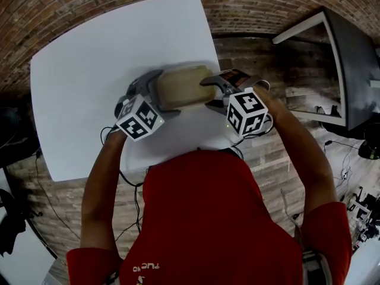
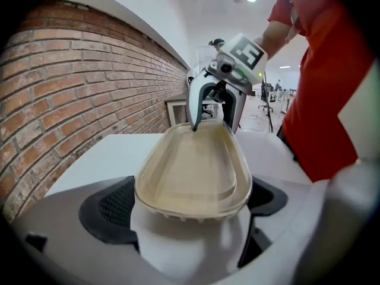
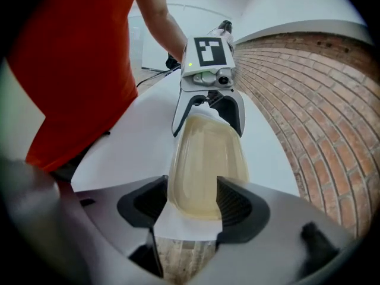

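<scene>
A beige oval tray [image 1: 181,88] is held between my two grippers over the right part of a white table [image 1: 83,82]. My left gripper [image 1: 155,92] is shut on the tray's left end. In the left gripper view the tray [image 2: 190,171] fills the gap between the dark pads [image 2: 116,209]. My right gripper [image 1: 217,91] is shut on the opposite end, near the table's right edge. Seen from the right gripper, the tray [image 3: 208,159] sits between its pads [image 3: 234,203], with the left gripper [image 3: 206,108] straddling the far end. The right gripper [image 2: 215,120] shows beyond the tray in the left gripper view.
Brick [image 1: 89,5] surrounds the table, and a brick wall [image 2: 77,94] runs along its far side. A dark framed panel [image 1: 350,70] stands to the right. Cables [image 1: 127,177] hang below the table's front edge. The person's red shirt [image 1: 202,218] fills the foreground.
</scene>
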The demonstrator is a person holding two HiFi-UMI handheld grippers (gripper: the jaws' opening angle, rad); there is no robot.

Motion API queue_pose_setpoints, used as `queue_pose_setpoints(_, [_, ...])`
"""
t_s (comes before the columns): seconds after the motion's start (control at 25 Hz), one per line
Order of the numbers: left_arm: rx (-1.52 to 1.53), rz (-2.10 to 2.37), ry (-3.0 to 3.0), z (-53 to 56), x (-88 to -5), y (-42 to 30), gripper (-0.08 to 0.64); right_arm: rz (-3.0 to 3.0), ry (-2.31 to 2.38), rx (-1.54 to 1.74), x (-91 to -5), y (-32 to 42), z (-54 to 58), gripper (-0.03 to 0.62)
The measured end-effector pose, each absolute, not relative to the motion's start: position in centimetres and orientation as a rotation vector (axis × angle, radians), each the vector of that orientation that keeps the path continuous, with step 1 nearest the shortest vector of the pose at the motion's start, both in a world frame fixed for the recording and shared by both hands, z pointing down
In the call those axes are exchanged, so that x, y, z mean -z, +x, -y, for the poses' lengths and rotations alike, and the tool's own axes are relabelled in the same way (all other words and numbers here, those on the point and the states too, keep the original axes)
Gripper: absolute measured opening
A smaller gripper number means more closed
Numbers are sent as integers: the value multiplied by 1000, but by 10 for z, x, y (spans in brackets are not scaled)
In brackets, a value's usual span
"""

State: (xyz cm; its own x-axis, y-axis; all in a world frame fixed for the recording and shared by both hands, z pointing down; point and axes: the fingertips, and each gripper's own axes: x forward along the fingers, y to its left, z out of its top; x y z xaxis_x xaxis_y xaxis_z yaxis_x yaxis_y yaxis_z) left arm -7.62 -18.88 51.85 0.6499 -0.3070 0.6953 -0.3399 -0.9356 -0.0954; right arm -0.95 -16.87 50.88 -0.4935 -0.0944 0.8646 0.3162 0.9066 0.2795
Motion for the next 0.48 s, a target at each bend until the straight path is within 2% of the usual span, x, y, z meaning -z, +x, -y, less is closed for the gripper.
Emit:
queue_pose_setpoints(0.2, [-1218, 565, 2825, 189, -519, -77, 575, 2028, -252, 333, -497, -11, 167, 271])
queue_pose_setpoints(0.48, [-1181, 588, 2814, 187, -517, -76, 575, 1992, -84, 506, -502, -16, 167, 273])
